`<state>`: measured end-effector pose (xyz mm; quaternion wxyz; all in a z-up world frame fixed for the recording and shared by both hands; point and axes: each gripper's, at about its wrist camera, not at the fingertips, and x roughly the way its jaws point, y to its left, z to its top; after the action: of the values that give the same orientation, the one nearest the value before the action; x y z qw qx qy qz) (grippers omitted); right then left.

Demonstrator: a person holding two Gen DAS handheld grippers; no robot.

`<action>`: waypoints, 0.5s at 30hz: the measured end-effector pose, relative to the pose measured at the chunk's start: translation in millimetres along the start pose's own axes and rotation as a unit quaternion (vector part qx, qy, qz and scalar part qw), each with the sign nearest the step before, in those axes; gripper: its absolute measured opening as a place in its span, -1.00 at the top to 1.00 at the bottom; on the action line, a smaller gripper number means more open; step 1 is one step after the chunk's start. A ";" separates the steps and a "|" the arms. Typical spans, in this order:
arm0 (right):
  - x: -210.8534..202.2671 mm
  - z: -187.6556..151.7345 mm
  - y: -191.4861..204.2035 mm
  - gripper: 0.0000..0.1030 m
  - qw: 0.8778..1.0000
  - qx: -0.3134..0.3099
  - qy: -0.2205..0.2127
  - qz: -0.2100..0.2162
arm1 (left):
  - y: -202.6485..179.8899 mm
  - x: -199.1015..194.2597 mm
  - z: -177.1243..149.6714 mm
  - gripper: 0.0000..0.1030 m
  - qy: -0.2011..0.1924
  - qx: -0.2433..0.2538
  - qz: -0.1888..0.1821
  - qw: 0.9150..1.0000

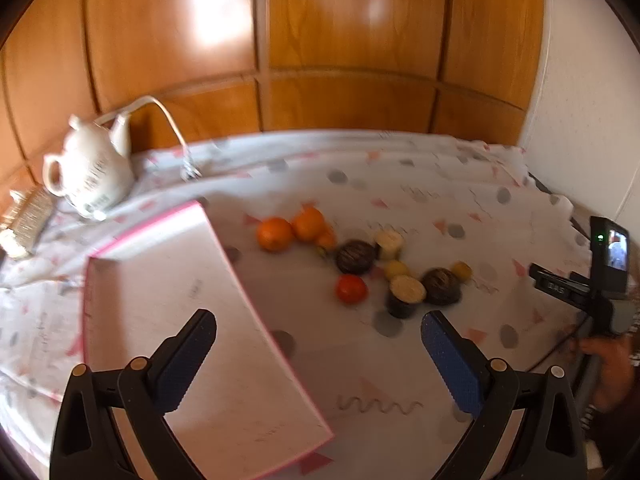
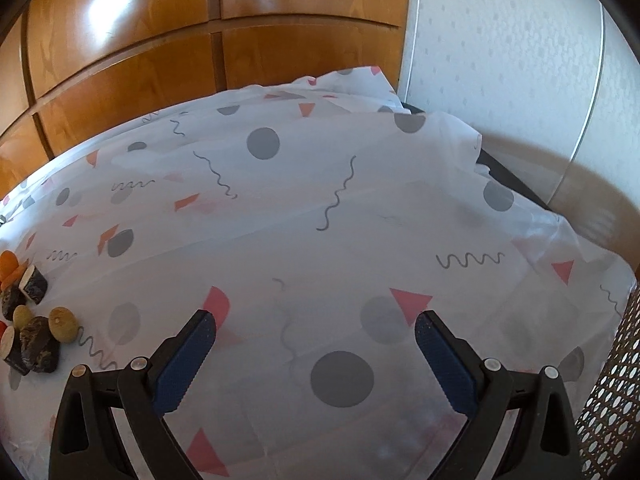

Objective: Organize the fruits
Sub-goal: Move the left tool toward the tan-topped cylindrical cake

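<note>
Fruits [image 1: 360,264] lie loose in a cluster on a patterned tablecloth [image 2: 320,208], just to the right of a white, pink-edged tray [image 1: 208,344], with oranges [image 1: 274,234] at the far end and a red one [image 1: 351,289] nearest. The left gripper [image 1: 318,334] hangs above the tray's edge, jaws spread and empty. The right gripper [image 2: 316,332], likewise wide apart, hovers over bare cloth with the fruit at its far left; a white teapot [image 1: 90,172] stands beyond the tray.
</note>
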<state>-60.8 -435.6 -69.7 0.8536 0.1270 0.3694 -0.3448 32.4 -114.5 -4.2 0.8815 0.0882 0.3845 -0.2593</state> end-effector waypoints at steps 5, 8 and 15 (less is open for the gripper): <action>7.4 -3.1 -0.2 -0.97 1.000 0.006 0.010 0.002 | -4.7 13.6 6.7 -0.98 0.021 -0.004 -0.014 1.000; 8.1 -4.0 -0.5 -0.97 1.000 0.010 0.012 0.005 | -10.9 23.1 10.8 -0.80 0.035 0.003 -0.023 0.999; 8.5 -4.5 -1.1 -0.97 1.000 0.013 0.010 0.009 | -37.4 53.9 13.7 -0.30 0.075 0.031 -0.056 0.995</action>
<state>-59.8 -438.5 -78.8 0.8513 0.1445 0.3721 -0.3405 52.1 -172.2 -32.2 0.8309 0.1131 0.4461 -0.3128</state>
